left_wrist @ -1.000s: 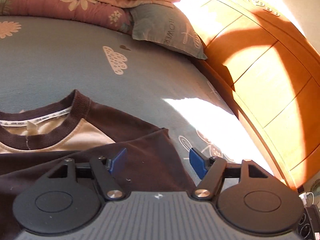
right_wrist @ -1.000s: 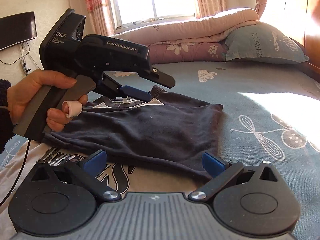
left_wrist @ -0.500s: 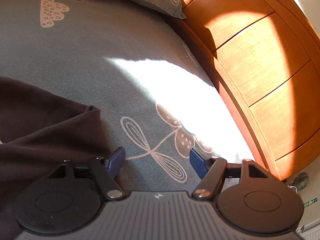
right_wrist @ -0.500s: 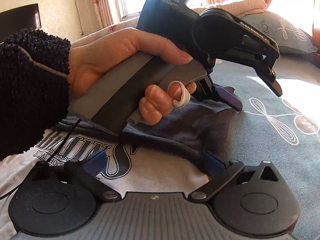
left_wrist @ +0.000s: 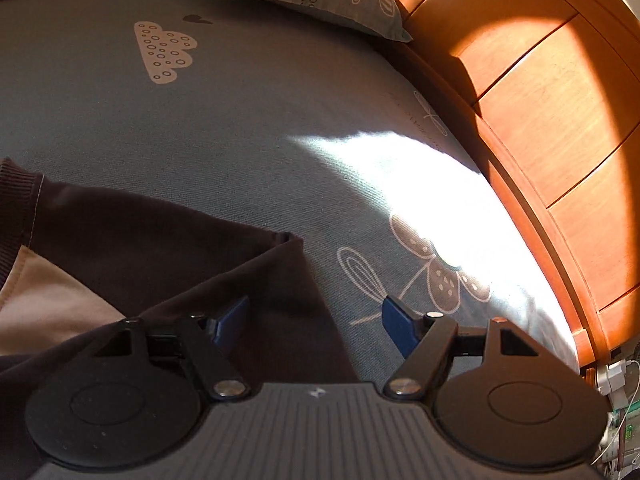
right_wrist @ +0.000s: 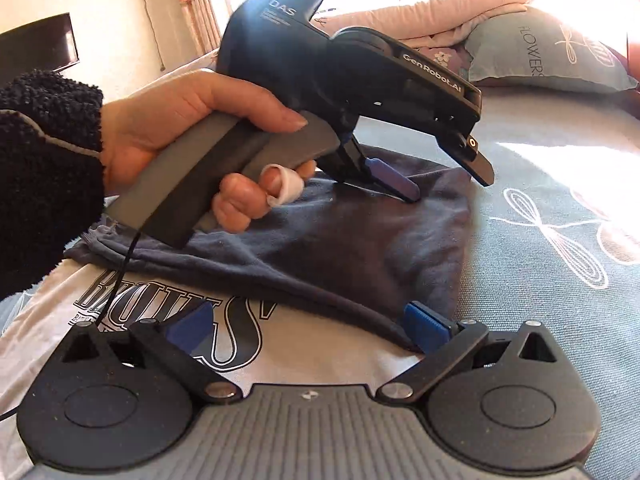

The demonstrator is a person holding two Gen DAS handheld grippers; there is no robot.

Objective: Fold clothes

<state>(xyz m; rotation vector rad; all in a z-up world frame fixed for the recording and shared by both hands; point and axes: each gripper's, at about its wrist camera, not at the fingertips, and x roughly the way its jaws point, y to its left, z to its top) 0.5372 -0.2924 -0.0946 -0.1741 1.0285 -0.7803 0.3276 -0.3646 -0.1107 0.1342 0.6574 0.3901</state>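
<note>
T-shirt [right_wrist: 328,252] lies on the bed [left_wrist: 240,128], its dark part folded over the pale printed front; ribbed collar [left_wrist: 16,184] shows at the left rim of the left wrist view. Shirt's dark folded corner [left_wrist: 286,240] sits well in from the bed's edge by the wooden headboard [left_wrist: 560,128], w/ bare blue-grey sheet between

Left gripper [left_wrist: 314,322]: fingers apart & opening, pointing down at the shirt's side edge. Left blue pad [left_wrist: 232,320] is over dark cloth, right pad [left_wrist: 396,324] over bare sheet; the shirt edge runs between them, nothing pinched. In the right wrist view one blue finger [right_wrist: 394,178] of it has its tip at the dark fabric near the shirt's far corner; touching or just above, can't tell. A hand [right_wrist: 192,136] in a black fuzzy sleeve [right_wrist: 44,168] grips its grey handle, one finger w/ a pale wrap

Right gripper [right_wrist: 312,328]: fingers wide, low over the shirt's near part. Left pad [right_wrist: 190,328] over the pale printed front, right pad [right_wrist: 426,326] at the edge of the dark fold; can't tell if it touches, no cloth clamped

Pillow [right_wrist: 548,52] & a folded quilt [right_wrist: 432,16] at the bed's far end; a sun patch [left_wrist: 420,184] on the sheet near the headboard edge
</note>
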